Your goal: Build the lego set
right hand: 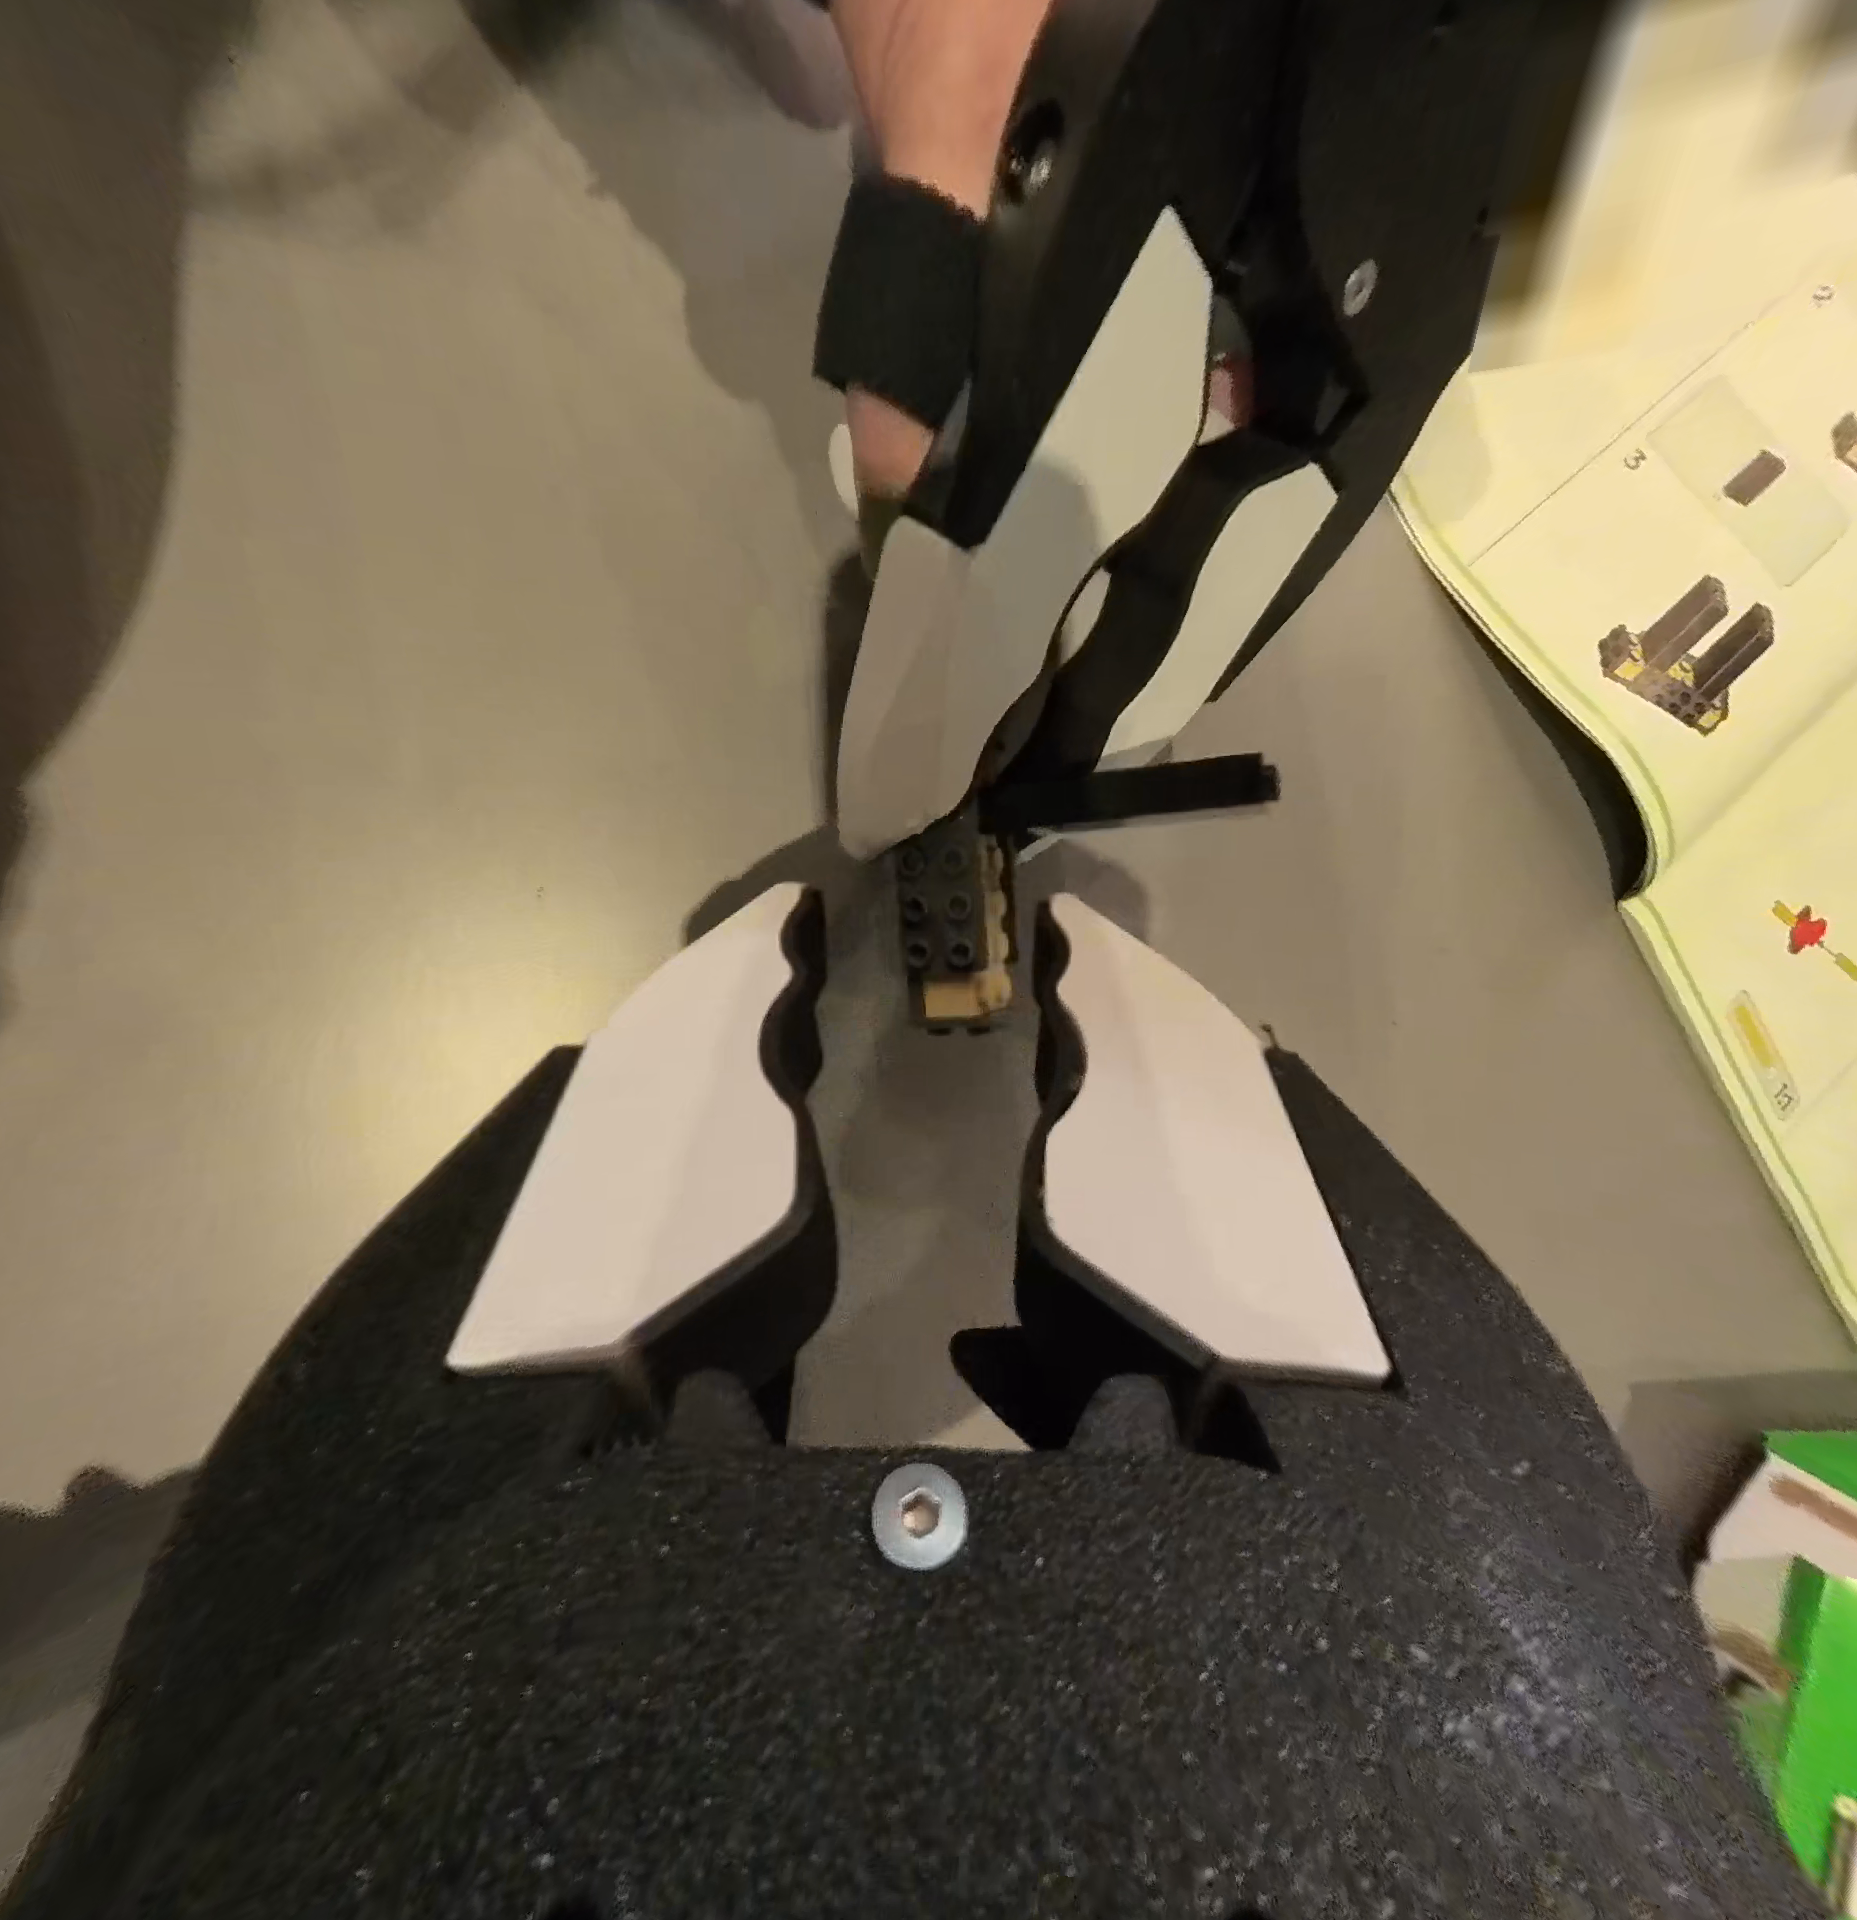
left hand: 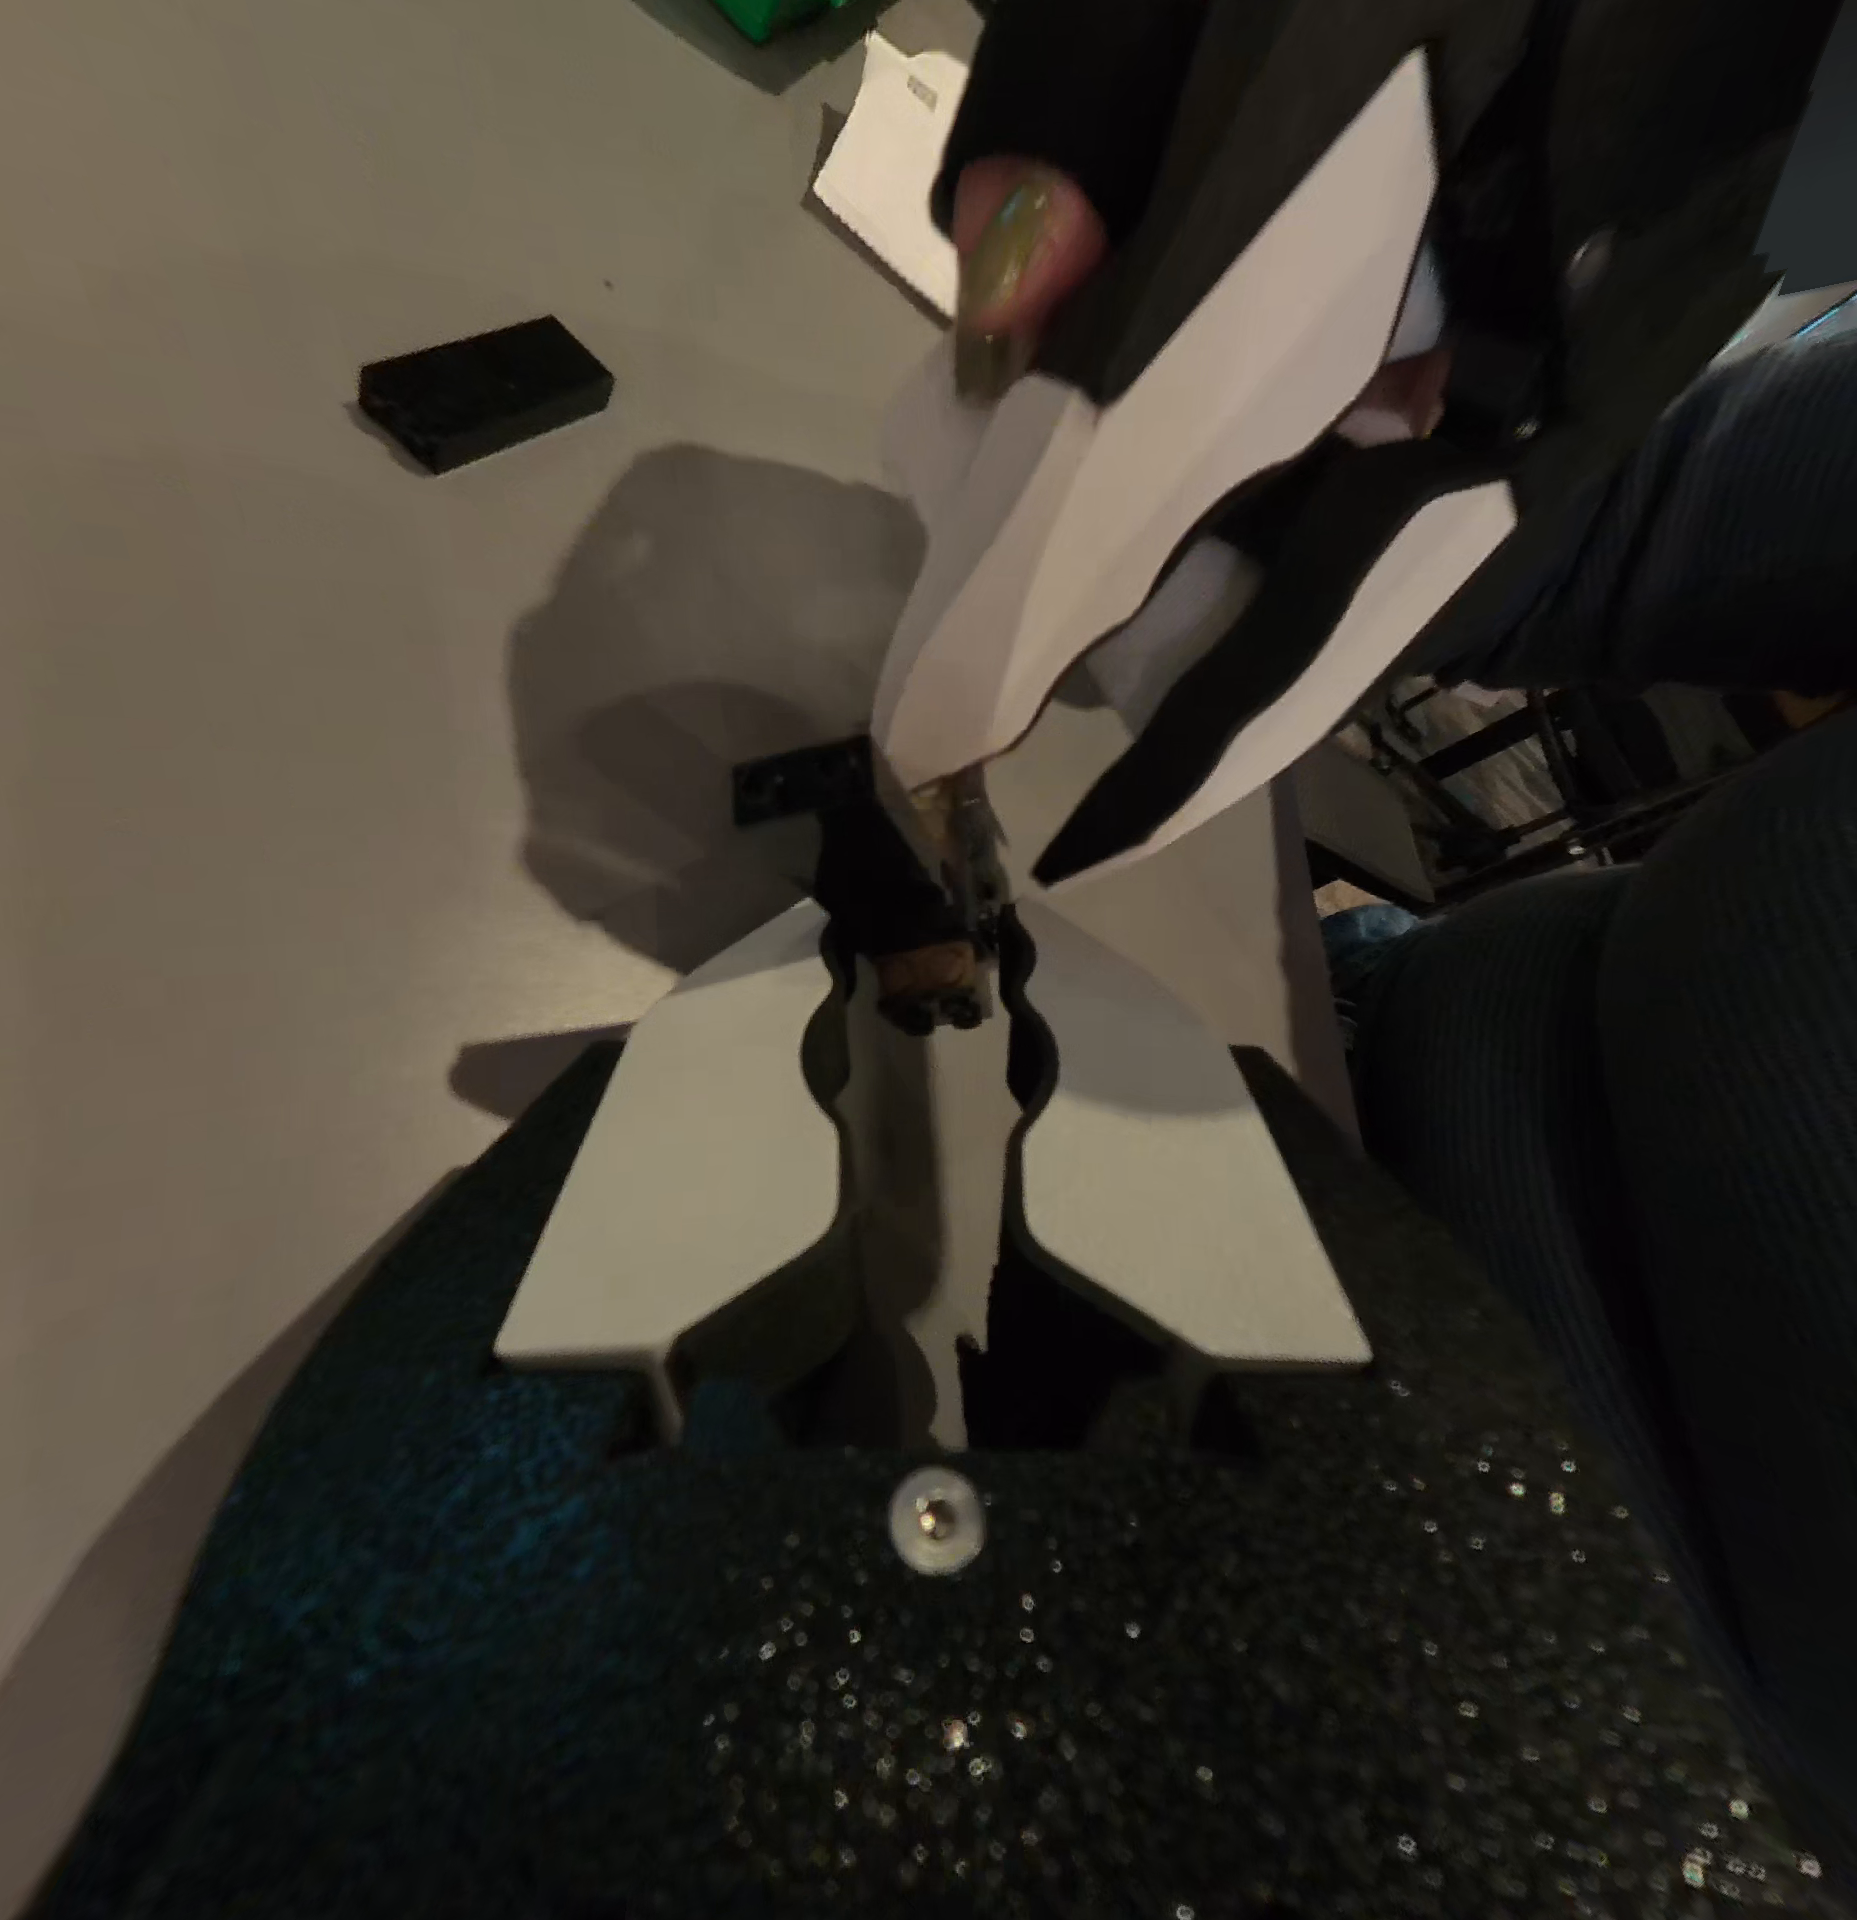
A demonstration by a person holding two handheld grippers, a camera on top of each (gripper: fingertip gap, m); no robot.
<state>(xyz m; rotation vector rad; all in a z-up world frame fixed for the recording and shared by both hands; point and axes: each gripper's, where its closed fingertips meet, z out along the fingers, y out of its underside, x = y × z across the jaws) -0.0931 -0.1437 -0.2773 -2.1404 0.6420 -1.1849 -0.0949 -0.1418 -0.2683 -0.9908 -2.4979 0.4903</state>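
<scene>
the left claw [left hand: 929,997] is clamped on the small black-and-tan lego assembly [right hand: 950,935] just above the grey surface [right hand: 384,831]; the right claw [right hand: 929,935] gapes around it, gripping nothing.

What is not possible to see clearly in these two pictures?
- Left wrist view: blur and the right hand-held gripper hide much of the lego assembly.
- Right wrist view: the left hand-held gripper covers one end of the black beam; the picture edge cuts off the green box.

Two grippers [left hand: 929,987] [right hand: 929,935]; one lego assembly [right hand: 950,935]; one loose black brick [left hand: 484,393]; one instruction booklet [right hand: 1682,644]; one green box [right hand: 1828,1621].
</scene>
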